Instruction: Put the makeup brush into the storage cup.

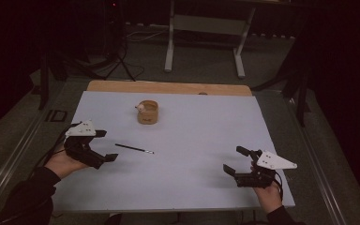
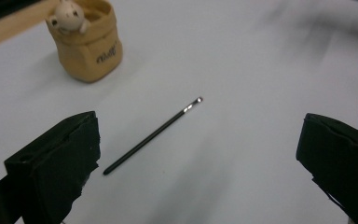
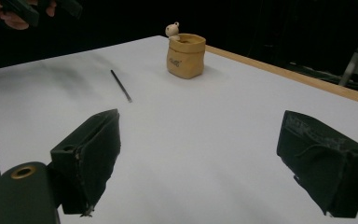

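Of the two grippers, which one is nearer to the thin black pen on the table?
The left gripper: the pen lies just beyond its open jaws. The right gripper is far across the table, its jaws also open.

A dim lab or studio: a white-topped table [image 1: 192, 187], metal stand legs [image 1: 169, 42] and floor cables [image 1: 140, 35] behind.

Thin black pen-like stick with a small silvery tip [image 1: 134, 148] [image 2: 153, 135] [image 3: 120, 85]: straight, slender, dark along nearly its whole length, bright metal at one end. Lies flat on the pale grey-white table sheet [image 1: 192, 154], untouched and free on all sides. Position: left-centre of the sheet, set at a slight diagonal, silvery tip pointing toward the sheet's middle, dark end toward the left side.
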A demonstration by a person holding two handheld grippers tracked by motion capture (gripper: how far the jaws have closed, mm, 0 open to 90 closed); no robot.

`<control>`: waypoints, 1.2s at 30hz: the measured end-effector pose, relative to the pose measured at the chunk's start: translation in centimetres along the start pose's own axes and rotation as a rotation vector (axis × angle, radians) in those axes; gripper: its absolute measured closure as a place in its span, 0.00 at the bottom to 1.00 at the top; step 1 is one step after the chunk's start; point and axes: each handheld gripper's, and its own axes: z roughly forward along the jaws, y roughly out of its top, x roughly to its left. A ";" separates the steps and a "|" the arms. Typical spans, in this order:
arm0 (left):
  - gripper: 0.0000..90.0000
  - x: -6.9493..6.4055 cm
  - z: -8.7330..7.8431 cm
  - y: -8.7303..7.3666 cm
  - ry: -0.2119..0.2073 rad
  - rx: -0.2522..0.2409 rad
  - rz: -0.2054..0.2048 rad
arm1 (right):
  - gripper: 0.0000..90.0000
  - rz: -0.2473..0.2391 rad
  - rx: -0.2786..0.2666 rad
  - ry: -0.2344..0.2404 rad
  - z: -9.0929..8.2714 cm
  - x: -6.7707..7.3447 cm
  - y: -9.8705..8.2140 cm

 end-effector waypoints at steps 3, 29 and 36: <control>0.00 0.1 0.3 0.4 -0.004 0.031 0.026 | 0.15 -0.001 0.001 0.000 0.0 0.0 0.0; 0.00 1.5 3.2 3.4 -0.067 0.244 0.201 | 0.15 -0.002 -0.002 0.007 0.1 0.2 0.1; 0.00 1.8 4.3 3.6 -0.087 0.292 0.236 | 0.15 0.006 -0.003 0.025 0.3 0.1 0.0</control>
